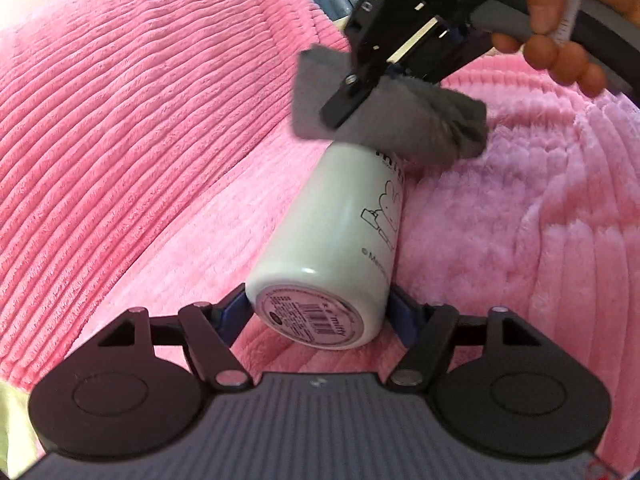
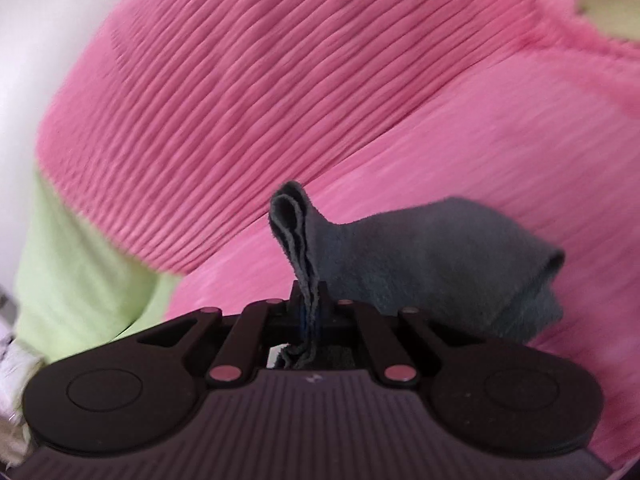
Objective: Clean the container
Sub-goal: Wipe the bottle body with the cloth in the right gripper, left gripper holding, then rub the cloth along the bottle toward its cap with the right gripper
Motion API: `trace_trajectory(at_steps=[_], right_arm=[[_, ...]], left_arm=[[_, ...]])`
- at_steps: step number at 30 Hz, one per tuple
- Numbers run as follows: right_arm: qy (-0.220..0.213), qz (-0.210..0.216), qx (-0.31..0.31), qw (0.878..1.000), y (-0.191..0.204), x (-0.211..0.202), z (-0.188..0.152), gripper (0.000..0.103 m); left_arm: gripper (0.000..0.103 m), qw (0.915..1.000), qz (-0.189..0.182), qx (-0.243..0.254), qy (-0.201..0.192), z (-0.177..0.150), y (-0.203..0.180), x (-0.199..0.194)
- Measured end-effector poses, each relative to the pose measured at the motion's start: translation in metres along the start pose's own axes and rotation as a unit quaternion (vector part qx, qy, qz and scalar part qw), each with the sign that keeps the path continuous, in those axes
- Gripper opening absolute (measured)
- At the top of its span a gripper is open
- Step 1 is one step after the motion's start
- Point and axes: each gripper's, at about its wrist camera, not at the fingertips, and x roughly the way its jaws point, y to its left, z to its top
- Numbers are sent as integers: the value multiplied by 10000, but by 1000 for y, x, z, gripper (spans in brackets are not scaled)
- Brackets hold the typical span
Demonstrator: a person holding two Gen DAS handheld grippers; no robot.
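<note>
Both tools [image 1: 320,312] [image 2: 306,312] busy; bottle [image 1: 336,232] only in left view, w/ cloth [image 1: 420,120].

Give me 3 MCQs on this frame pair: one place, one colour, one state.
1. Where is the grey cloth relative to the white container?
A. at its far end
B. under its base
C. inside it

2. What colour is the ribbed blanket?
A. blue
B. pink
C. white

3. What is the right gripper doing?
A. open, empty
B. shut on the container
C. shut on the cloth

Answers: 1 A, the left wrist view shows the cloth at the far end. 2 B, pink in both views. 3 C, its fingers pinch cloth folds; the left gripper holds the container.
</note>
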Motion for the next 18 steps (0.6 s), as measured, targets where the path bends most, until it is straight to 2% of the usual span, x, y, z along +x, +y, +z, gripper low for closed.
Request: trace_trajectory(at_steps=[2, 4, 5, 7, 8, 9, 10, 12, 14, 16, 18], right_arm=[[-53, -161, 84, 9998, -9, -4, 3, 2], [-42, -111, 152, 9998, -14, -8, -1, 2], [-45, -121, 116, 9998, -13, -9, -4, 2], [-90, -125, 150, 9998, -14, -13, -9, 2], [-112, -118, 199, 9997, -16, -14, -12, 2], [-134, -110, 249, 9995, -17, -16, -14, 2], [-147, -94, 313, 9994, -18, -21, -17, 2], [-142, -141, 350, 9992, -16, -24, -21, 5], [-140, -119, 275, 9995, -9, -28, -26, 5], [-178, 157, 150, 9996, 4, -36, -32, 5], [-102, 591, 98, 9982, 20, -39, -41, 5]], left_arm=[[72, 10000, -8, -13, 15, 7, 5, 8], [73, 9996, -187, -221, 33, 10, 11, 8], [75, 9980, -388, -498, 24, 12, 19, 7], [81, 9888, -885, -1198, 12, 15, 43, 15], [79, 9850, -997, -1411, 12, 15, 48, 17], [77, 9851, -983, -1408, -2, 16, 48, 19], [77, 9865, -934, -1344, -24, 16, 47, 20], [76, 9950, -592, -791, -109, 18, 32, 19], [75, 9989, -314, -278, -185, 20, 20, 17], [75, 9993, -52, 252, -272, 18, 6, 10], [74, 9978, 82, 571, -314, 14, -1, 4]])
